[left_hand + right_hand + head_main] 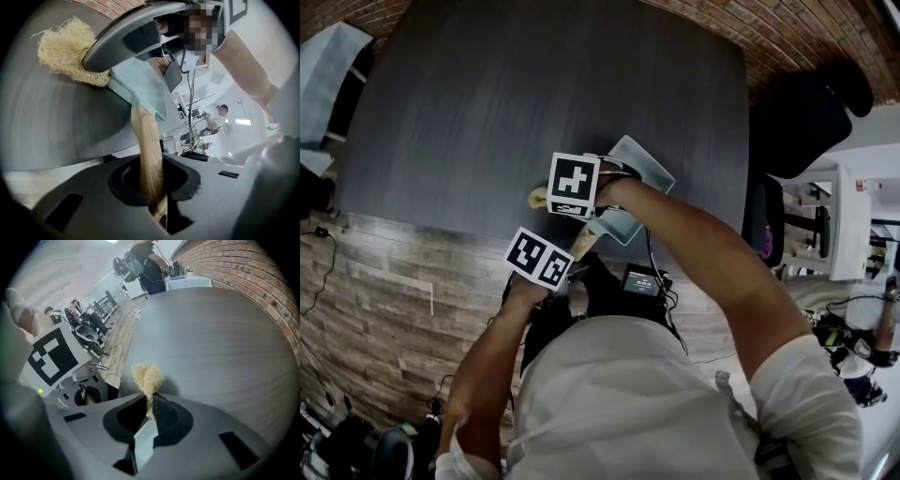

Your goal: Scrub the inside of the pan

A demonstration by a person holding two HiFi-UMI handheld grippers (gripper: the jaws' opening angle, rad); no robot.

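In the head view, the pale square pan [642, 171] sat at the near edge of the dark tabletop [534, 94], with its wooden handle [582, 244] pointing back toward the person. The left tool [561, 253] was at that handle. The right tool [567, 193] reached in over the pan's left side, and a tuft of straw-coloured scrubber [537, 197] stuck out past its marker cube [574, 185].

In the left gripper view, the left tool's jaws were pinched on the handle, which ran up between them to the pan. The scrubber showed against the tabletop just beyond the pan's edge, not against the pan's inside. Whether it touched either surface could not be told.

In the right gripper view, the right tool's jaws were pressed onto a thin neck of the scrubber, and its bushy head fanned out ahead of them. A pale edge, probably the pan's rim, showed low between the jaws.

By my reading, the scrubbing stroke had yet to land inside the pan. To do it well, the left grip should hold the handle hard so the pan cannot swivel or slide off the edge. The right tool should bring the fibres down flat into the basin and press only enough to splay them. It should then work in short overlapping strokes into the corners, keeping the jaws themselves off the pan.
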